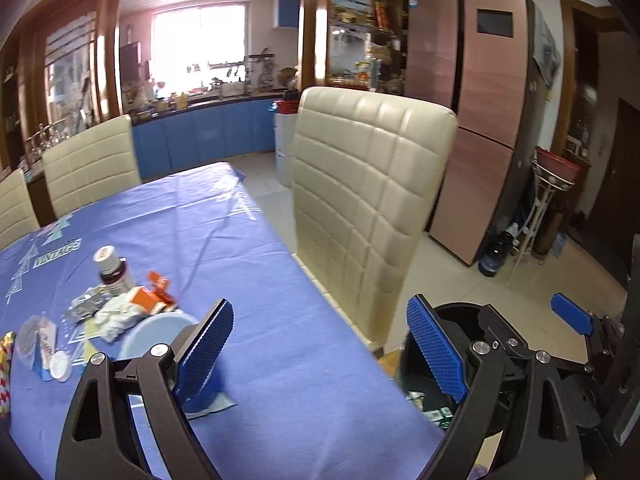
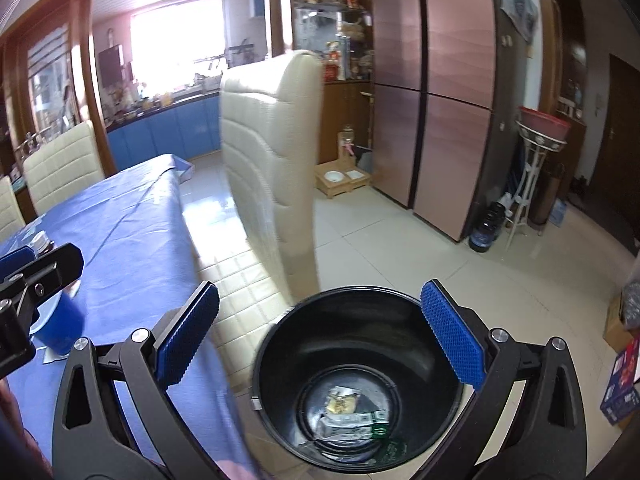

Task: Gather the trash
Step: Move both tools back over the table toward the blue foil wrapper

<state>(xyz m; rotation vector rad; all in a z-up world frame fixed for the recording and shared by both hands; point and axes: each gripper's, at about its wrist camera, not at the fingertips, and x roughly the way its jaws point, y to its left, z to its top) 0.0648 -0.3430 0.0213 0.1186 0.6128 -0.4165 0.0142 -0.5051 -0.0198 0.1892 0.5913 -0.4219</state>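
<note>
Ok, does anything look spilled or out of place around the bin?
Nothing spilled. The black bin stands upright on the floor with wrappers inside. Leftover trash sits on the tablecloth.

Glossy black plastic bin point(image 2: 360, 380), matt blue cloth table cover point(image 1: 248, 280), padded cream leather-look chair point(image 1: 360, 200), glossy floor tiles point(image 2: 400, 248)

1. Kitchen at the back has a big bright window point(image 1: 199, 38) that washes everything out a bit, with blue cabinets point(image 1: 208, 136) under the counter.
2. Cream padded chairs point(image 1: 360, 200) stand along the edges of the desk point(image 1: 280, 320), which has a blue cloth on it.
3. Floor point(image 2: 380, 240) is pale glossy tile.
4. Tall pinkish fridge point(image 1: 480, 100) on the right, next to dark wooden shelving point(image 1: 360, 40).
</note>
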